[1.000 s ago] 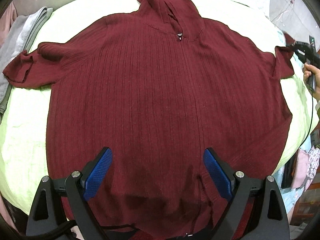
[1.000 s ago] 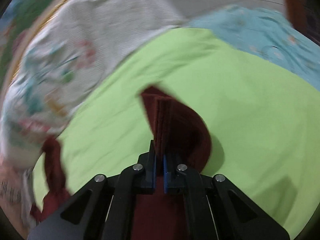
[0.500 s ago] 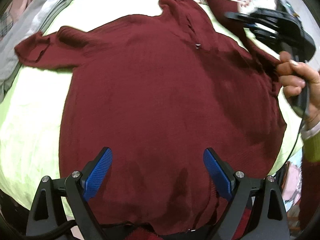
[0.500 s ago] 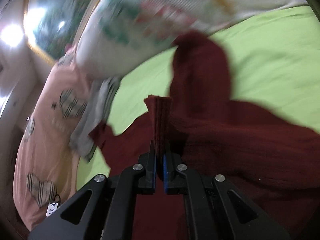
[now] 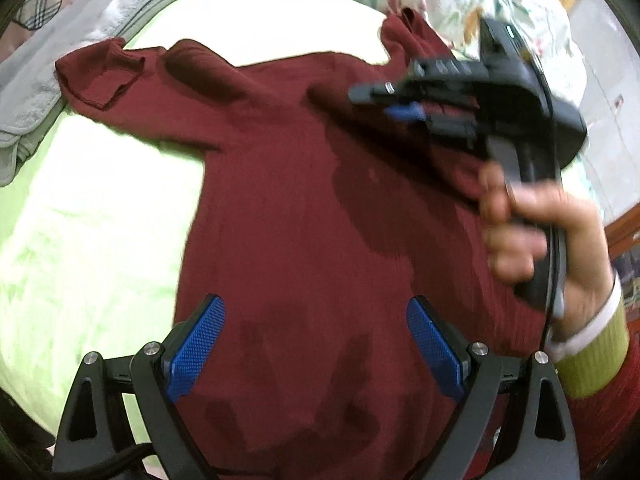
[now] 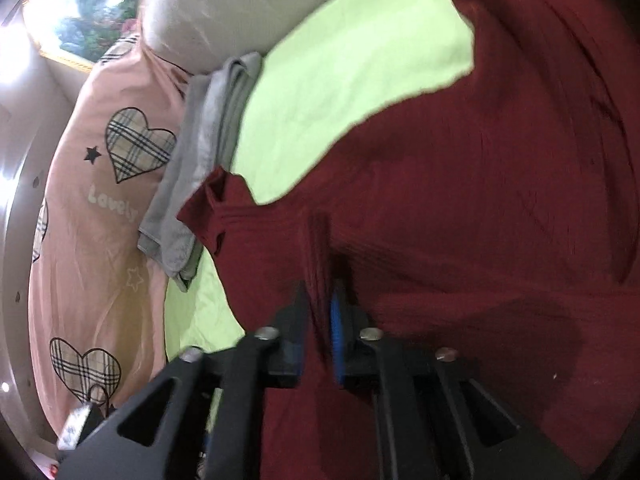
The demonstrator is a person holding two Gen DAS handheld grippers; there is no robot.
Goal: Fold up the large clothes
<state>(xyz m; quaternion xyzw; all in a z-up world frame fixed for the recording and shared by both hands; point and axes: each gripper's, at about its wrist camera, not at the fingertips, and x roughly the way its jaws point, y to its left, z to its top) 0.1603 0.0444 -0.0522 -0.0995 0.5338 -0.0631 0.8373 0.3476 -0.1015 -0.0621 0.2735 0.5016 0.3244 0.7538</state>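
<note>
A dark red ribbed hooded sweater [image 5: 280,200] lies face up on the lime green sheet [image 5: 80,240]. Its left sleeve [image 5: 100,76] is spread toward the grey towel. My left gripper [image 5: 316,340] hangs wide open over the sweater's lower body, holding nothing. A hand [image 5: 540,232] holds my right gripper [image 5: 384,100] over the chest, and the right sleeve is drawn across with it. In the right wrist view the right gripper [image 6: 320,300] has the sleeve cuff [image 6: 316,248] standing between its fingers. Its jaws are opening, and a thin gap shows beside the blue pad.
A folded grey towel [image 5: 60,60] lies at the sheet's far left edge, beside a pink heart-print quilt [image 6: 100,200]. A floral pillow [image 5: 460,0] sits behind the hood. Bare green sheet [image 6: 340,80] lies left of the sweater.
My right gripper has swept in from the bed's right side over the chest, dragging the right sleeve with it, and its jaws have parted slightly. The left gripper shifted sideways and rolled a little.
</note>
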